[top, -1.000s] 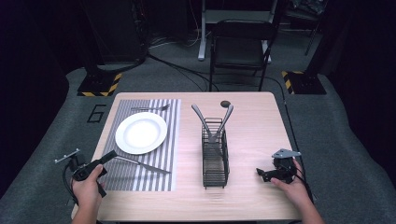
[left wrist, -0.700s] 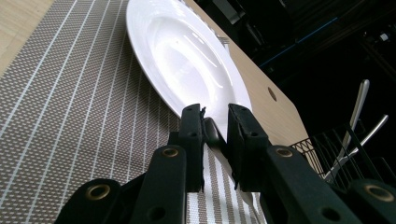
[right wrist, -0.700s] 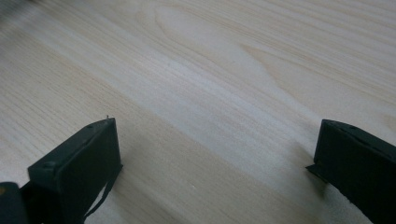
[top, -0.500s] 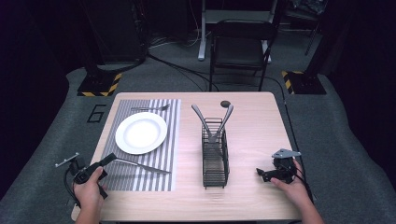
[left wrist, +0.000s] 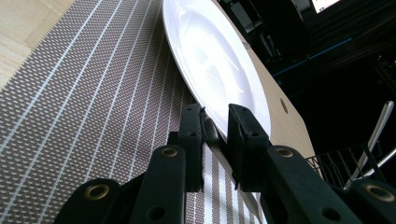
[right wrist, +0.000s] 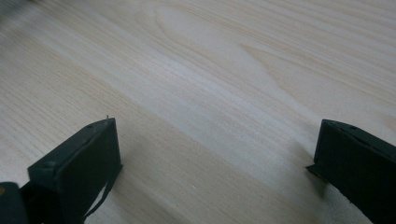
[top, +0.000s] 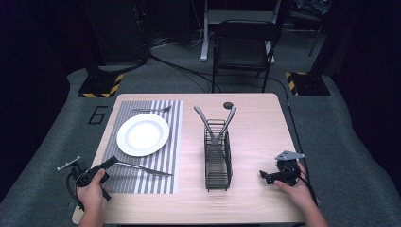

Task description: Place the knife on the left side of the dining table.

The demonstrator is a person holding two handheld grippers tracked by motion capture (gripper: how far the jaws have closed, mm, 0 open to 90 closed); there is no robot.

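Observation:
A table knife (top: pixel 144 168) lies across the near part of the striped placemat (top: pixel 156 182), its handle pointing left. My left gripper (top: pixel 109 162) is shut on that handle at the mat's left edge. In the left gripper view the silver handle (left wrist: pixel 215 134) sits between the narrow-set jaws of the left gripper (left wrist: pixel 215 116), with the white plate (left wrist: pixel 210 60) just beyond. That plate (top: pixel 143 135) rests on the mat, and a fork (top: pixel 152 109) lies behind it. My right gripper (top: pixel 265 176) rests open on the bare wood at the near right, nothing between its jaws (right wrist: pixel 210 140).
A black wire caddy (top: pixel 217 161) stands mid-table with two utensils (top: pixel 215 120) leaning in it. A small dark round object (top: pixel 228 104) lies near the far edge. A folding chair (top: pixel 243 47) stands beyond the table.
The left gripper and the knife's handle end have shifted only slightly toward the near edge. The right gripper has stayed in place.

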